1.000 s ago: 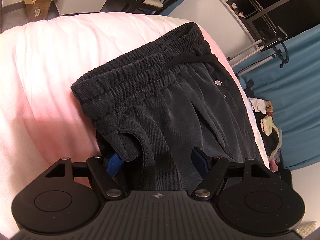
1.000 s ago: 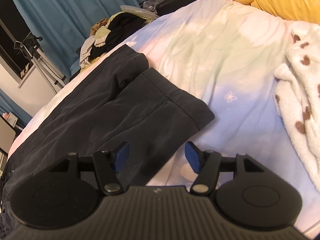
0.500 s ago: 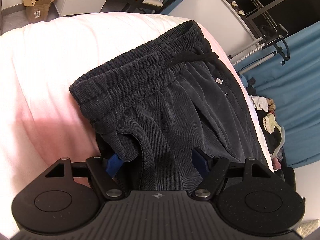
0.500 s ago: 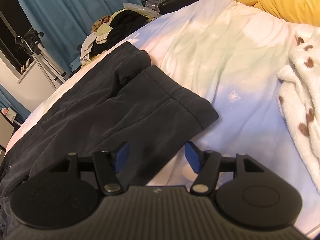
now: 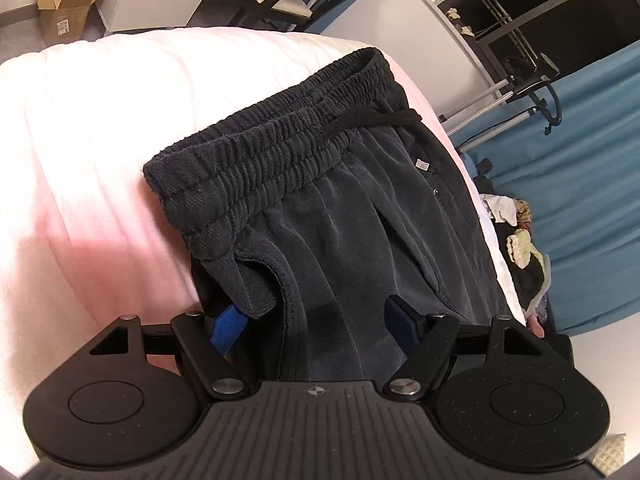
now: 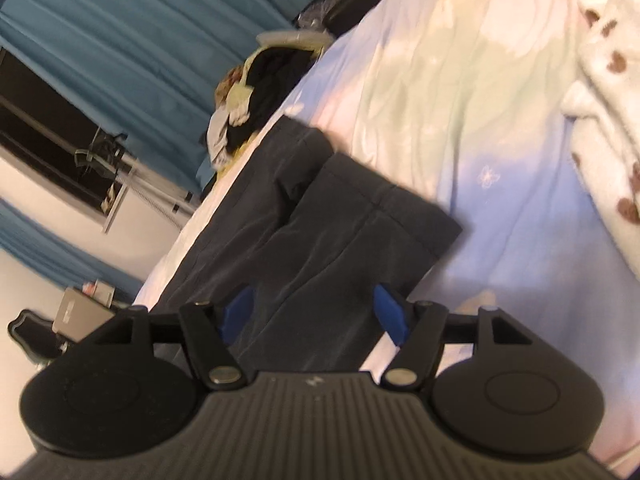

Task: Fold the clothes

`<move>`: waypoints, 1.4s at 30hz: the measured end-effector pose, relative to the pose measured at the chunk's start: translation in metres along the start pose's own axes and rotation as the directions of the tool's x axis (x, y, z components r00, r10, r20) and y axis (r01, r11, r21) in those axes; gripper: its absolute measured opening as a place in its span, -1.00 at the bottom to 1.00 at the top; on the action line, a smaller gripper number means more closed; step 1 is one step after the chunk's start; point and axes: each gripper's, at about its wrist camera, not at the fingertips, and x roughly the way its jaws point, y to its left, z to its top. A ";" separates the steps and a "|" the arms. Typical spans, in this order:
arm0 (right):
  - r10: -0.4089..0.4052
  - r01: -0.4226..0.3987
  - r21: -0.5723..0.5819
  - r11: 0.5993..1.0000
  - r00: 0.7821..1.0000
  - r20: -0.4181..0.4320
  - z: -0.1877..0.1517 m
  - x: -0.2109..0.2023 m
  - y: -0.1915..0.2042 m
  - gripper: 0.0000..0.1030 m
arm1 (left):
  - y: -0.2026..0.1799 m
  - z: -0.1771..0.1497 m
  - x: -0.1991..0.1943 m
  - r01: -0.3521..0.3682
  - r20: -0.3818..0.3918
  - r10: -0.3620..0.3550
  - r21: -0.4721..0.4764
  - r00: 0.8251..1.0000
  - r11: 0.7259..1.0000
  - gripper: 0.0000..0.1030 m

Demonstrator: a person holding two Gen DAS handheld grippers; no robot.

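Observation:
Black corduroy pants lie flat on the bed, elastic waistband and drawstring toward the far end in the left wrist view. My left gripper is open, low over the pants just below the waistband; its left blue pad sits at the side pocket edge. In the right wrist view the pant legs lie side by side with their hems toward the pale bedspread. My right gripper is open above the lower legs, holding nothing.
The bed cover is pink-white on the left, pale blue-green on the right. A white spotted fleece blanket lies at the right. A heap of clothes sits beside the bed by teal curtains.
The right gripper has tilted and moved forward along the pant legs; its view is blurred. The left gripper stays over the waistband area, barely shifted.

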 end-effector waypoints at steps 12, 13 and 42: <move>0.038 -0.007 0.113 0.994 0.960 -0.279 -0.016 0.070 -0.010 0.33 | 0.004 -0.003 0.002 0.027 0.012 -0.027 -0.007 1.000 1.000 0.51; 0.032 -0.002 0.110 0.994 0.963 -0.267 -0.015 0.071 -0.009 0.33 | 0.004 -0.002 0.002 0.030 0.012 -0.030 -0.010 0.999 1.000 0.51; -0.082 0.078 0.046 0.996 0.991 0.109 0.025 0.056 0.005 -0.89 | 0.010 0.008 0.007 -0.082 -0.007 0.082 -0.046 0.997 0.996 -0.72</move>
